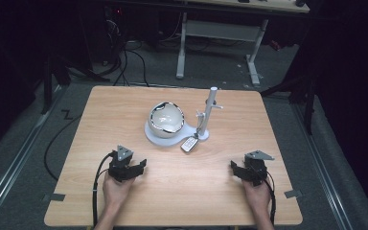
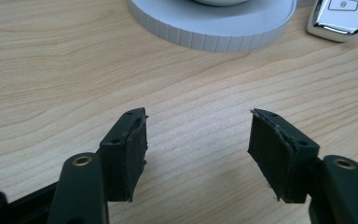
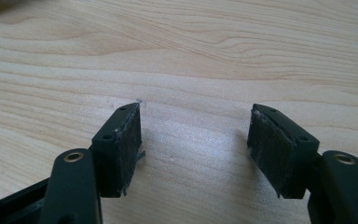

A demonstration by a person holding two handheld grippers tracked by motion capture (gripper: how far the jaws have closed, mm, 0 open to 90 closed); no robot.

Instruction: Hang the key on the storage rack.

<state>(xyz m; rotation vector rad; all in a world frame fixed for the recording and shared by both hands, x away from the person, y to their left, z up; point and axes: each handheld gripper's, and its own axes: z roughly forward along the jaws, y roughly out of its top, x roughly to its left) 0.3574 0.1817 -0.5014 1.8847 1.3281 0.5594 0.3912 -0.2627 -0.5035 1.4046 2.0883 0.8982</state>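
Both my left gripper and right gripper gape empty over the wooden table; small silver-white car key fob looks light, rigid, slick, so I'd pinch its long edges

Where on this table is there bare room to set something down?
Free: the wood between the left gripper and the right gripper, and the strips along the table's left and right edges. Crowded: the middle, where the bowl, stand and car key cluster.
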